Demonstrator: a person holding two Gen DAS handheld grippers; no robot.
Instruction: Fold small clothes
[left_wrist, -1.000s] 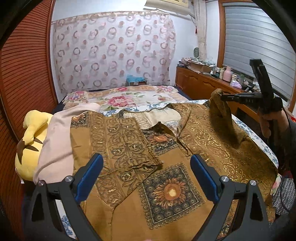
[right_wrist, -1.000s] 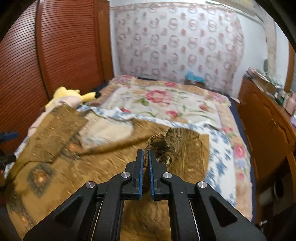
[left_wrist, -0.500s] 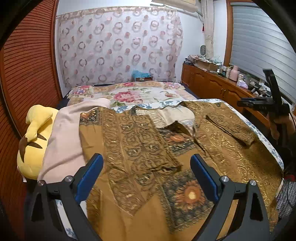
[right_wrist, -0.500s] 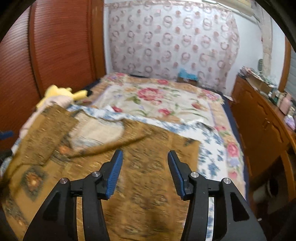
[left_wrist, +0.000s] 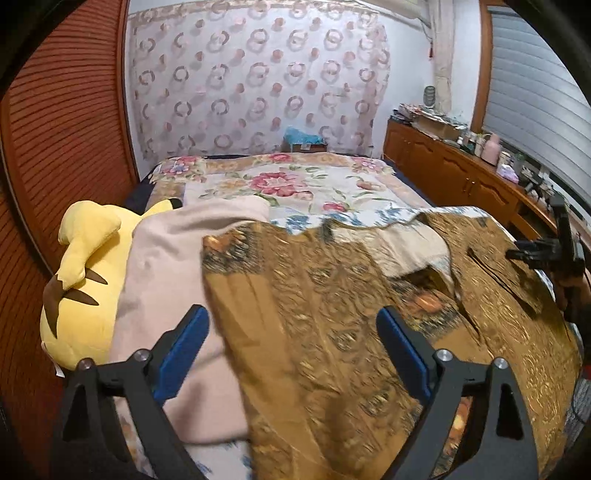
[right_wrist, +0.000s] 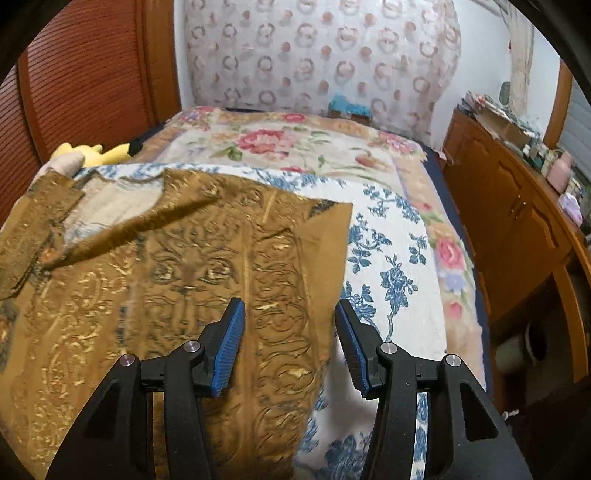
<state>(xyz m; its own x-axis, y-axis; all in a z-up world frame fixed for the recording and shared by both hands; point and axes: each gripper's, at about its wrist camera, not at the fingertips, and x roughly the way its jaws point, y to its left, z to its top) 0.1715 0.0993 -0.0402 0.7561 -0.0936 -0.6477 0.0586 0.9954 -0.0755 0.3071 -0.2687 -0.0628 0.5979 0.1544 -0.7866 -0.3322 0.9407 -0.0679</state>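
A brown and gold patterned garment (left_wrist: 332, 317) lies spread on the bed, both sleeves folded inward over its body; it also shows in the right wrist view (right_wrist: 177, 280). My left gripper (left_wrist: 291, 332) is open and empty, above the garment's left side near its edge. My right gripper (right_wrist: 288, 332) is open and empty, above the garment's right edge. The right gripper also shows at the far right of the left wrist view (left_wrist: 546, 254), held by a hand.
A yellow plush toy (left_wrist: 81, 273) and a pink cloth (left_wrist: 177, 280) lie left of the garment. A blue-flowered sheet (right_wrist: 388, 258) and floral blanket (right_wrist: 288, 147) cover the bed. A wooden dresser (right_wrist: 517, 221) runs along the right; a slatted wooden door (left_wrist: 62, 129) stands left.
My right gripper opened and let go of the right sleeve, which now lies folded on the garment, then drew back to the right edge. My left gripper shifted left toward the pink cloth.
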